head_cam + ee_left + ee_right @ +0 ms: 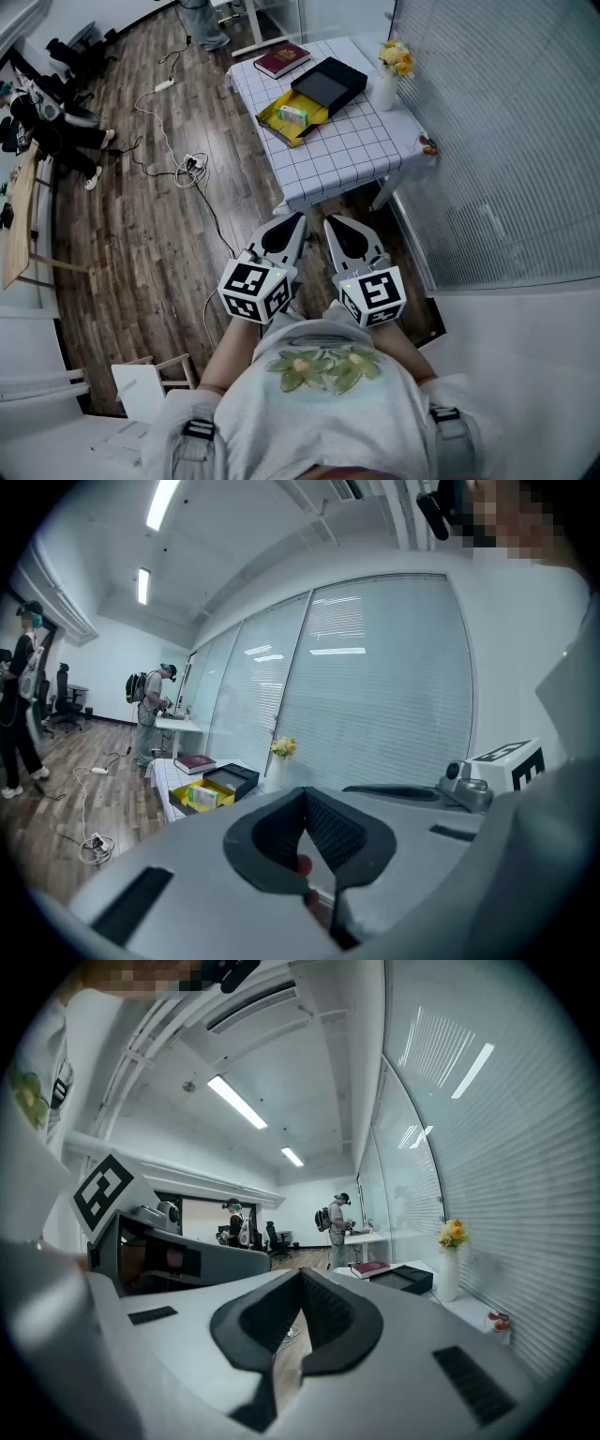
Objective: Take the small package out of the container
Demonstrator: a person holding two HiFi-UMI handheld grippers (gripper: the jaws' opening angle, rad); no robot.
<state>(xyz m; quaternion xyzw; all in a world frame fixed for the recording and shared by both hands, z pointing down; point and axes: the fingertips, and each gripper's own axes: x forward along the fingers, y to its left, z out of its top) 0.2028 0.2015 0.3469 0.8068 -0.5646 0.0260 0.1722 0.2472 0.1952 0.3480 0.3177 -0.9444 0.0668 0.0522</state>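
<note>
Small package [292, 114] in container [272, 113], seemingly far beyond left claw [293, 225], right claw [335, 228]

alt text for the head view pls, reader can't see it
Seen from above, a person holds the left tool and right tool, both shut and empty, short of a checked-cloth table. On it an open yellow container holds a small package, beside a black box, red book and flower vase.

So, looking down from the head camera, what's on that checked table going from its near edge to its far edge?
Yellow box with the small package inside → black box → red book. The flower vase stands off to the right, alongside these, so it has no clear place.
</note>
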